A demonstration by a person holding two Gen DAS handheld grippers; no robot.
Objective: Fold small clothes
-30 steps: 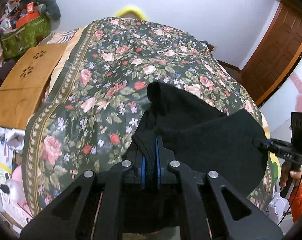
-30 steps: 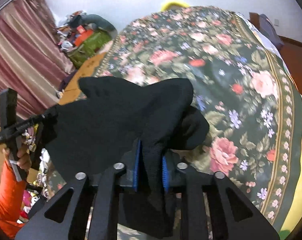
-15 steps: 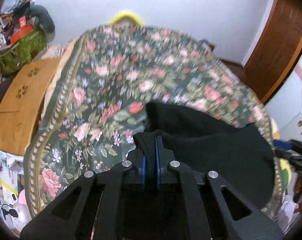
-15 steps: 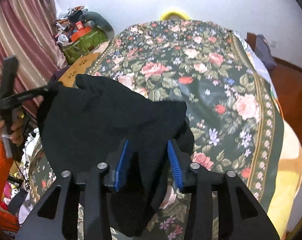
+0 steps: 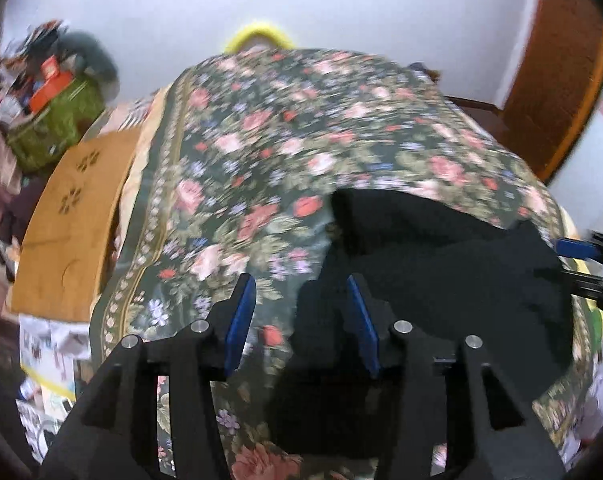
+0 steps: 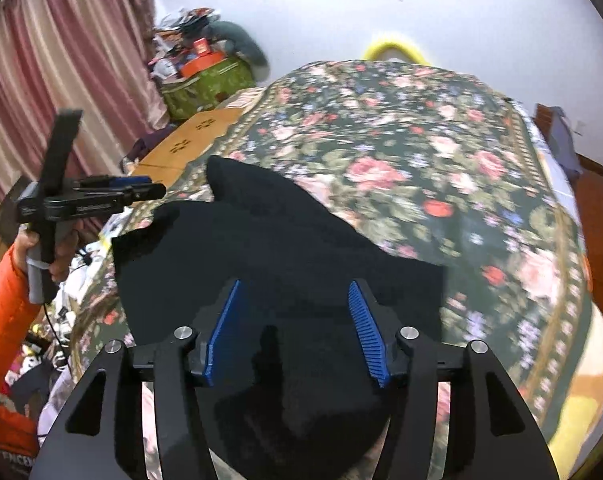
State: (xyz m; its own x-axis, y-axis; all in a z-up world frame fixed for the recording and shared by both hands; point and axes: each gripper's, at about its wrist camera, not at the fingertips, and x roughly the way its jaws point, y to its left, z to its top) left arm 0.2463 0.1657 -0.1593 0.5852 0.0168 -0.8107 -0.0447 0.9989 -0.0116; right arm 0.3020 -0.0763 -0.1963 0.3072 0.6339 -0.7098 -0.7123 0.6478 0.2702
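Note:
A small black garment [image 5: 441, 264] lies on the floral bedspread [image 5: 281, 152] near its front edge. In the left wrist view my left gripper [image 5: 301, 300] is open and empty, its blue pads spread, with the cloth's left edge under the right pad. In the right wrist view the garment [image 6: 285, 248] lies spread under my right gripper [image 6: 295, 304], which is open and empty above it. The left gripper [image 6: 141, 190] shows at the left of that view, held in a hand with an orange sleeve. The right gripper's blue pad [image 5: 573, 249] shows at the right edge of the left view.
A wooden board [image 5: 73, 216] lies beside the bed on the left. A green bag with clutter [image 6: 205, 80] stands by the curtain [image 6: 61, 80]. A wooden door [image 5: 561, 80] is at the far right. A yellow hoop [image 6: 393, 50] shows behind the bed.
Both grippers have opened and let go of the black garment, which now lies spread on the bedspread. The left gripper has moved off to the left of the cloth.

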